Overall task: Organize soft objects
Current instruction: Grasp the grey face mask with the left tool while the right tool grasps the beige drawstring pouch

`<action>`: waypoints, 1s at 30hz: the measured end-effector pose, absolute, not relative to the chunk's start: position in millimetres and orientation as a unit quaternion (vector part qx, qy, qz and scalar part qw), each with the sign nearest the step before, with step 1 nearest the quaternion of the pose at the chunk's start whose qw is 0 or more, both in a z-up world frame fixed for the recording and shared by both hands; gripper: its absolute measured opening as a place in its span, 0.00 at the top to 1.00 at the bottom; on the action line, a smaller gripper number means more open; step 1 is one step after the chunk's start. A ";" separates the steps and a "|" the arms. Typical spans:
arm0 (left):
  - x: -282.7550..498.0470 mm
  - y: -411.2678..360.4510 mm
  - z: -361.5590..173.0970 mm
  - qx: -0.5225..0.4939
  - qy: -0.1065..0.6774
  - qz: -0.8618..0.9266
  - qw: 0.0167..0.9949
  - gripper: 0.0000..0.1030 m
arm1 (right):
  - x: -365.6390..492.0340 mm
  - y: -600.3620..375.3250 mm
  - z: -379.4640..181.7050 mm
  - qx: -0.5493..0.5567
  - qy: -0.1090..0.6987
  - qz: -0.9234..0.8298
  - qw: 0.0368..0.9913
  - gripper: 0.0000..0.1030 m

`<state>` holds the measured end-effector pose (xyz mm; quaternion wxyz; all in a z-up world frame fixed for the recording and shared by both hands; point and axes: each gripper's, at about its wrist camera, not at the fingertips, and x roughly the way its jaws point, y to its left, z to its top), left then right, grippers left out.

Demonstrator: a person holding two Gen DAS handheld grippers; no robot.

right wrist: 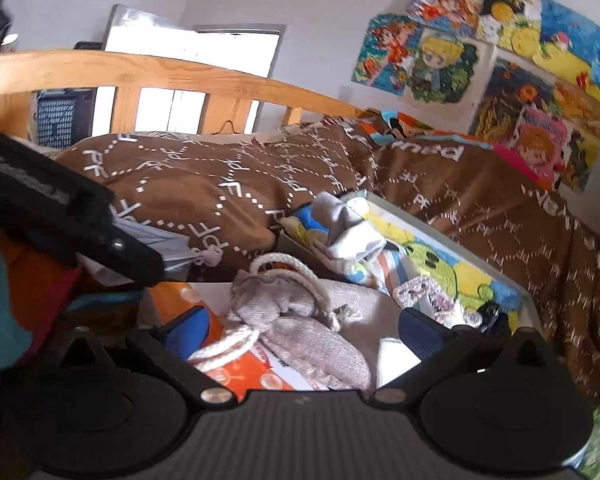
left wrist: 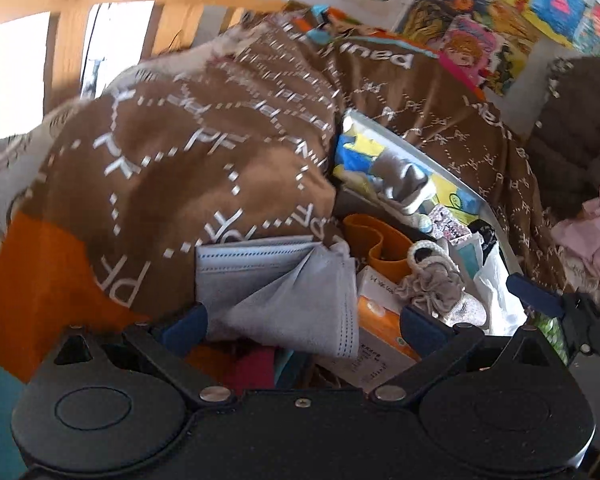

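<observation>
My left gripper (left wrist: 300,320) is open, its blue fingers (left wrist: 186,326) on either side of a grey face mask (left wrist: 284,280) that lies folded at the edge of the brown blanket. My right gripper (right wrist: 296,330) is open over a grey drawstring pouch (right wrist: 296,320) with white cord, which rests on an orange and white box (right wrist: 236,364). The pouch also shows in the left wrist view (left wrist: 432,284). The left gripper appears in the right wrist view (right wrist: 60,224) at the left, close to the mask (right wrist: 168,244). A grey and white sock (right wrist: 340,224) lies on a colourful picture board (right wrist: 452,264).
A brown patterned blanket (left wrist: 172,160) is heaped over the bed. A wooden bed rail (right wrist: 140,72) runs behind it. An orange band (left wrist: 376,244), small packets and a white bag (left wrist: 496,280) are piled near the board. Pink cloth (left wrist: 592,232) lies at the right. Posters (right wrist: 480,52) cover the wall.
</observation>
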<state>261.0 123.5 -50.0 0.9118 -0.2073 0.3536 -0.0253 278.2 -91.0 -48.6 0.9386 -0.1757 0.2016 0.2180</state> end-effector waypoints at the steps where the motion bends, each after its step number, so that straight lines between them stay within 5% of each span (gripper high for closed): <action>1: 260.9 124.5 -51.1 -0.217 0.355 -0.025 0.909 0.01 | 281.5 -92.5 -49.2 -0.169 0.206 0.218 0.939 0.00; 11: 270.7 129.3 -65.9 -0.227 0.365 -0.032 0.902 0.05 | 289.9 -85.4 -45.9 -0.188 0.202 0.237 0.932 0.08; 15: 269.0 132.1 -66.9 -0.236 0.357 -0.025 0.903 0.08 | 292.2 -79.0 -47.1 -0.187 0.211 0.243 0.928 0.18; 30: 271.1 137.6 -67.8 -0.257 0.348 -0.018 0.902 0.22 | 304.9 -103.4 -46.1 -0.055 0.284 0.273 0.918 0.35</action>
